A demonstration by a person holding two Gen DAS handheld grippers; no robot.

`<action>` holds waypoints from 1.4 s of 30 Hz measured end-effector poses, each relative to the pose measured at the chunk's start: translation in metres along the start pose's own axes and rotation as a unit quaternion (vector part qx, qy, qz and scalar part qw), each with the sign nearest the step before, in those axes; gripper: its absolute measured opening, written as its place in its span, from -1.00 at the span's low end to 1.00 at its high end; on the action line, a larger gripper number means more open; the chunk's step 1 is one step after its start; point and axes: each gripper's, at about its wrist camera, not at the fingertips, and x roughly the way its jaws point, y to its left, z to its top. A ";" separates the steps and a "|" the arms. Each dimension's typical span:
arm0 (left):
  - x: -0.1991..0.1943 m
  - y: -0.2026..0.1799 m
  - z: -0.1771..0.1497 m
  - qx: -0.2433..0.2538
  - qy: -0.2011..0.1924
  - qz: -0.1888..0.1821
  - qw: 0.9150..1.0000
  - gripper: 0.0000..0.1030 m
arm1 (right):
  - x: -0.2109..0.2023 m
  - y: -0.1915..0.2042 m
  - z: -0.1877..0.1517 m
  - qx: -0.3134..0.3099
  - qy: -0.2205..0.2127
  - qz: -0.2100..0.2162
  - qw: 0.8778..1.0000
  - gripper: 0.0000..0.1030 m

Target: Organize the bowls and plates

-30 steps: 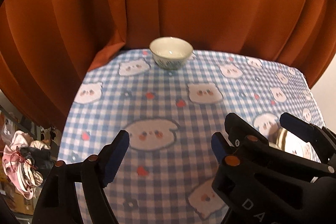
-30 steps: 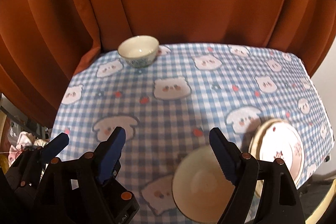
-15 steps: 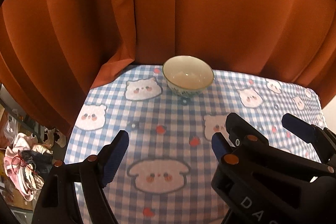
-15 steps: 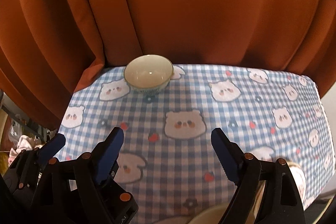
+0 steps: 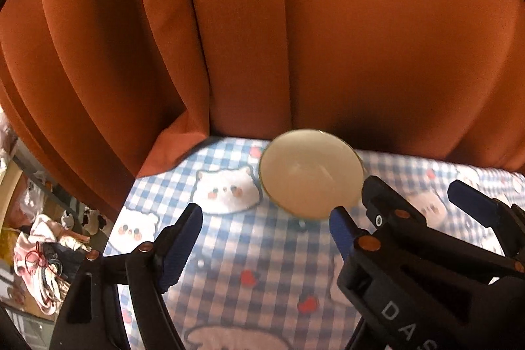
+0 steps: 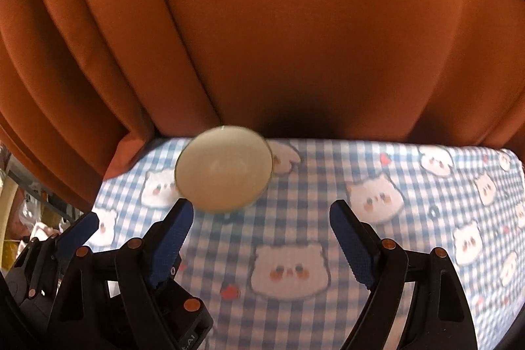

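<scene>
Cream bowl (image 5: 310, 174) upright; far table edge, by curtain

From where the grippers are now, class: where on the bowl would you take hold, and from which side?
Grip the bowl at its near rim, one finger inside and one outside. It stands upright, mouth open, at the table's far edge against the curtain, so come from the near side, probably with the right hand-held gripper, whose jaws stand open and empty.

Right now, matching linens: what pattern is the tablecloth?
Blue-white gingham tablecloth with bear faces; right wrist view.

Glossy ceramic bowl (image 5: 310, 173) on soft checked cloth (image 6: 311, 202); matt orange curtain (image 6: 279, 38) behind.
</scene>
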 end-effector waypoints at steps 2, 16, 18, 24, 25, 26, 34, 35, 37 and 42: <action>0.012 -0.002 0.005 -0.007 0.000 0.010 1.000 0.50 | 0.012 -0.002 0.007 -0.003 -0.001 0.005 1.000 0.70; 0.084 -0.005 0.017 -0.020 -0.002 0.044 0.999 -0.17 | 0.098 -0.005 0.023 -0.002 0.012 0.021 1.000 0.09; 0.092 -0.005 0.017 -0.023 -0.001 0.041 0.999 -0.20 | 0.107 -0.005 0.024 -0.002 0.014 0.021 1.000 -0.03; 0.115 -0.008 0.015 -0.033 0.013 0.027 0.999 -0.38 | 0.130 -0.006 0.024 -0.007 0.025 0.022 0.999 -0.32; 0.117 -0.008 0.015 -0.034 0.014 0.026 0.999 -0.39 | 0.132 -0.008 0.024 -0.005 0.027 0.024 0.999 -0.45; 0.119 -0.008 0.015 -0.036 0.014 0.027 0.999 -0.41 | 0.136 -0.009 0.024 -0.002 0.030 0.031 0.999 -0.51; 0.124 -0.006 0.016 -0.029 0.021 0.035 0.999 -0.55 | 0.137 -0.010 0.022 0.002 0.034 0.047 0.998 -0.62; 0.123 -0.006 0.016 -0.028 0.023 0.033 0.999 -0.56 | 0.138 -0.011 0.022 0.003 0.035 0.046 0.998 -0.62; 0.122 -0.007 0.015 -0.029 0.026 0.028 0.999 -0.56 | 0.134 -0.013 0.021 0.005 0.035 0.040 0.999 -0.62; 0.112 -0.014 0.012 -0.018 0.026 0.016 0.999 -0.56 | 0.123 -0.021 0.018 0.012 0.038 0.028 0.999 -0.62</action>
